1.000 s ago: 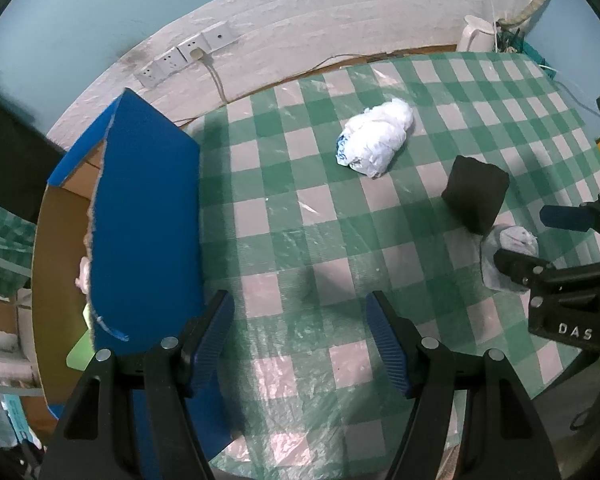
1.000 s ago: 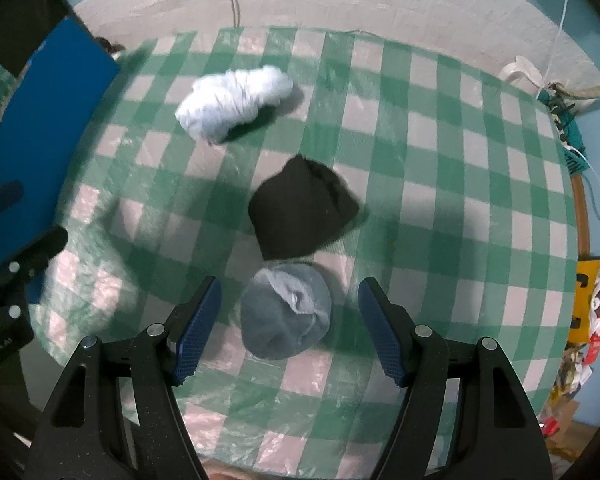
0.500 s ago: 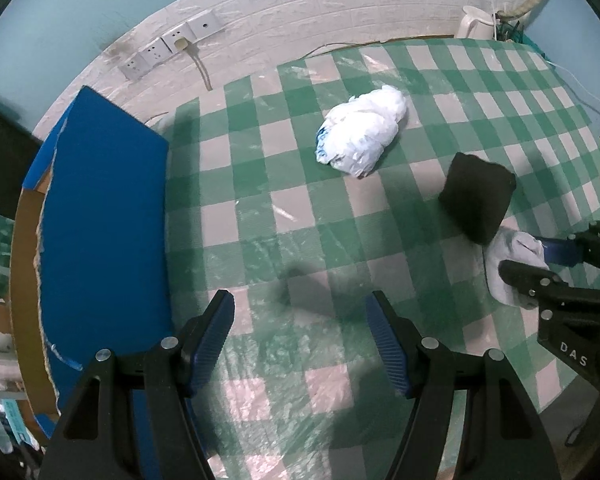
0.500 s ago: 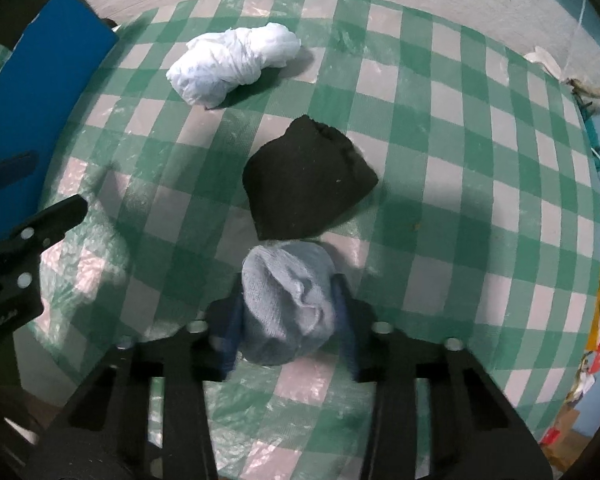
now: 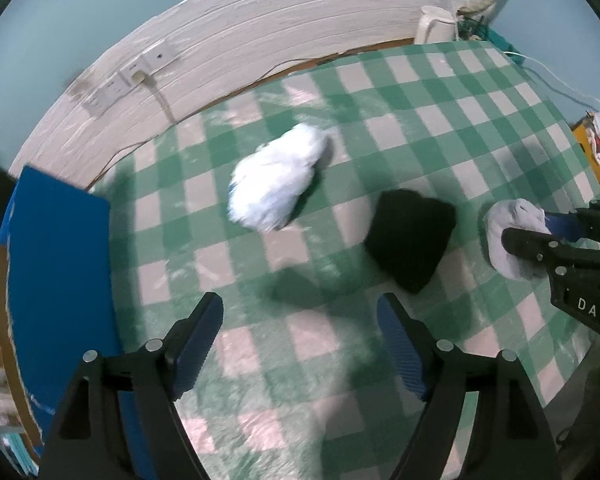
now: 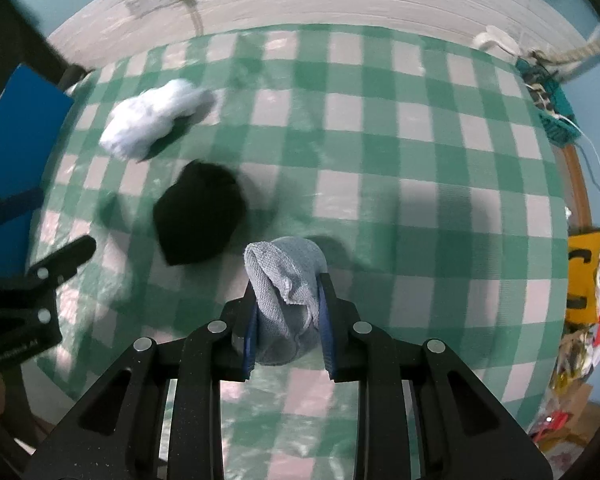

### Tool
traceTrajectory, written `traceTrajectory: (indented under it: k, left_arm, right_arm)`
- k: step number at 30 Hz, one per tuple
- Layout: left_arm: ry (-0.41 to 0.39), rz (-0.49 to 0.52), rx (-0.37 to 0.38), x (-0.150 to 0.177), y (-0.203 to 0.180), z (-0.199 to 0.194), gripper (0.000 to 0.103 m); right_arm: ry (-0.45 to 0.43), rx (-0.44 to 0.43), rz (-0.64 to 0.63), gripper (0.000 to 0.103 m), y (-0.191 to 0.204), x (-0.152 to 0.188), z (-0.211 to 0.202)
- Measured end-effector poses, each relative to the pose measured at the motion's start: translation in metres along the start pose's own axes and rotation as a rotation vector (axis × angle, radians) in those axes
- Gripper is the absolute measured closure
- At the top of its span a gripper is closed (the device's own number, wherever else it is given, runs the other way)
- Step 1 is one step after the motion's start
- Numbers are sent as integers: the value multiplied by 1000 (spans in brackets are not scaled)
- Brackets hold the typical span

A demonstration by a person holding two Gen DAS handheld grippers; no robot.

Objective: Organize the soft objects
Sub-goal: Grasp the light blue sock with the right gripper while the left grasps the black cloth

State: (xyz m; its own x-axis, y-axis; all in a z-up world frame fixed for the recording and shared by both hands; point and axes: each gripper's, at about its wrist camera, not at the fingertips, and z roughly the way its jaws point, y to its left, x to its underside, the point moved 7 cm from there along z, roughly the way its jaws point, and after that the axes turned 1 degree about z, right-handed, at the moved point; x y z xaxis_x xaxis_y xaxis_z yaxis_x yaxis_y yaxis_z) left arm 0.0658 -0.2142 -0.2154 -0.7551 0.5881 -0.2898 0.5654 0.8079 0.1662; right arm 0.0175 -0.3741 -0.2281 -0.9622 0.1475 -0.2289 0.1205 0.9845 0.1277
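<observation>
Grey-blue sock (image 6: 285,296) pinched in right tongs (image 6: 287,320); left tongs (image 5: 300,344) gape wide, empty.

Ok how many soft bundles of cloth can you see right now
3. A white bundle lies farthest back on the checked tablecloth, a black bundle lies nearer, and a grey-blue bundle is clamped in the right gripper. The blue box may hide more.

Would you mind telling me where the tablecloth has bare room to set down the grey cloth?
The widest bare stretch is right of the black bundle, running to the table's right edge. Another lies behind the white bundle, toward the wall. The left side is crowded: both bundles, the blue box flap and the left gripper.
</observation>
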Motion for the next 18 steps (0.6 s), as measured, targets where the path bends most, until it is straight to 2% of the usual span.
traceTrajectory:
  k: [5, 7, 18]
  left_arm:
    - [9, 13, 53, -11, -19, 8, 22]
    - [18, 18, 72, -14, -27, 11, 22]
    - [52, 58, 65, -30, -56, 32, 21]
  right_arm:
    - [-13, -7, 30, 79, -18, -2, -5]
    - [-17, -11, 39, 79, -13, -7, -2]
    - [-26, -25, 65, 79, -29, -10, 0]
